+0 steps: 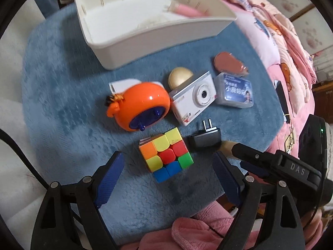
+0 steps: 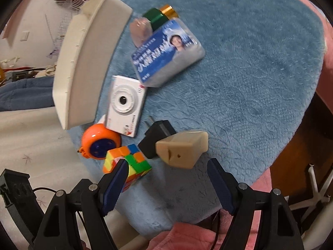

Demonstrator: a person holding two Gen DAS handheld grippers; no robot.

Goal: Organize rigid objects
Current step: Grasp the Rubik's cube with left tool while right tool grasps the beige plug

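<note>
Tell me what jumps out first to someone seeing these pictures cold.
The bright puzzle cube grabs the eye, lying on the blue rug just ahead of the open left gripper. Behind it sit an orange toy clock and a white camera, touching. Farther back stands a big white bin, and the right gripper is open near a beige block.

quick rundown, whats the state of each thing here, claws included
left claw: open, above the cube, holding nothing
right claw: open, holding nothing
bin: upright, nearly empty, a pink thing inside
cube: scrambled, on the rug
clock: tipped over, back side showing
camera: lying lens up
charger: on its side, unplugged
beige plug: on the rug, loose
</note>
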